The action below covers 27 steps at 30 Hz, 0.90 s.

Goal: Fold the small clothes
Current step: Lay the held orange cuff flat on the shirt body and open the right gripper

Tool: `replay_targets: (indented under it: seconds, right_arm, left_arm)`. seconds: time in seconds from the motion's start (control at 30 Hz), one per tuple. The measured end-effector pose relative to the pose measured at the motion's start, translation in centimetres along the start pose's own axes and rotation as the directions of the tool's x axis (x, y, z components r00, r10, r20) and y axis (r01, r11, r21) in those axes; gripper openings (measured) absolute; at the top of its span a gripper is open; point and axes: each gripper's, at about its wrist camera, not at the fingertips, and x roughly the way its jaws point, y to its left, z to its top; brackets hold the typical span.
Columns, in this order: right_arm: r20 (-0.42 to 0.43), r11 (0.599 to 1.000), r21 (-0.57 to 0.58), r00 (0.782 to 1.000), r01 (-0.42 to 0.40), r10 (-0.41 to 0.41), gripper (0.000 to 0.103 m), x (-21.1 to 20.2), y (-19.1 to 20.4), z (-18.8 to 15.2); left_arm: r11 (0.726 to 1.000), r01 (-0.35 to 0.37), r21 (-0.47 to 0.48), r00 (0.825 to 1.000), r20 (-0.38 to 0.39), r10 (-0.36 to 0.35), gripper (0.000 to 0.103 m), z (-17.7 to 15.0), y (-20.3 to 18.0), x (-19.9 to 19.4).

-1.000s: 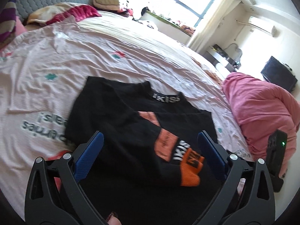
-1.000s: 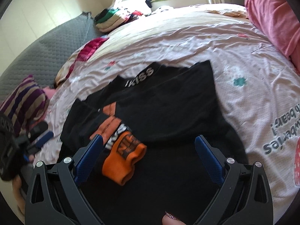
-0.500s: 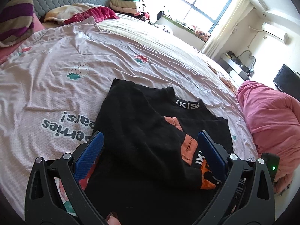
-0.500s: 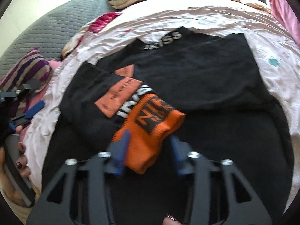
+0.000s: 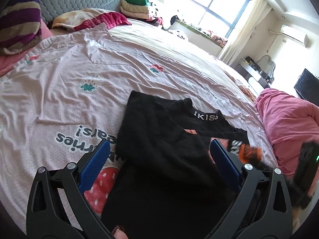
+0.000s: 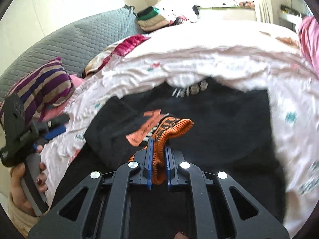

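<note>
Black sweater (image 5: 163, 151) on pink bedsheet (image 5: 79, 75), folded clothes pile (image 5: 137, 6) beyond

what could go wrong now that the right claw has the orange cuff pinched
The right claw grips only the orange cuff, so the knit could slip out as the sleeve is carried. Pulling may drag the black sweater out of square, since the left claw hangs open, pinning nothing. The wrinkled pink sheet could bunch underneath.

The left hand-held gripper (image 5: 158, 165) hangs over a black top (image 5: 159, 135) spread on the bed (image 5: 139, 59), its blue pads wide apart with nothing between them. At the right, the orange cuff (image 5: 250, 153) is blurred, just beside a pink quilt (image 5: 289, 119).
</note>
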Motion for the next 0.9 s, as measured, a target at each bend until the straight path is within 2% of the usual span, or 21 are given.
replay_targets:
  seconds: [0.17, 0.3, 0.43, 0.6, 0.73, 0.8, 0.9]
  right_arm:
    - [0.038, 0.994, -0.075, 0.996, 0.081, -0.078, 0.009, -1.0, -1.2, 2.4]
    - [0.08, 0.981, -0.112, 0.985, 0.161, -0.152, 0.008, -1.1, -2.9, 2.5]
    - [0.08, 0.963, -0.122, 0.969, 0.24, -0.232, 0.008, -0.3, -4.7, 2.0]
    - [0.051, 0.957, -0.116, 0.964, 0.265, -0.26, 0.008, 0.8, -5.9, 1.4]
    - [0.048, 0.954, -0.124, 0.962, 0.273, -0.27, 0.008, 1.0, -5.8, 1.3]
    - [0.045, 0.954, -0.125, 0.962, 0.274, -0.27, 0.008, 1.0, -5.7, 1.2]
    - [0.036, 0.952, -0.133, 0.961, 0.275, -0.273, 0.008, 1.1, -5.6, 1.0]
  left_arm:
    - [1.0, -0.007, 0.004, 1.0, -0.004, 0.007, 0.094, -0.1, 0.1, 0.3]
    - [0.999, -0.024, 0.026, 1.0, -0.011, 0.024, 0.094, -0.3, 0.0, 0.9]
    - [0.999, -0.033, 0.025, 0.999, -0.013, 0.033, 0.094, -0.3, -0.1, 1.6]
    - [0.999, -0.03, 0.029, 0.999, -0.02, 0.031, 0.092, 0.1, -0.6, 2.8]
    - [0.998, -0.008, 0.065, 1.0, -0.029, 0.01, 0.082, 0.7, -2.0, 4.1]
    - [0.996, 0.01, 0.091, 0.999, -0.038, -0.007, 0.066, 1.0, -3.0, 5.0]
    - [0.994, 0.05, 0.101, 0.995, -0.089, -0.041, 0.055, 1.4, -4.0, 7.1]
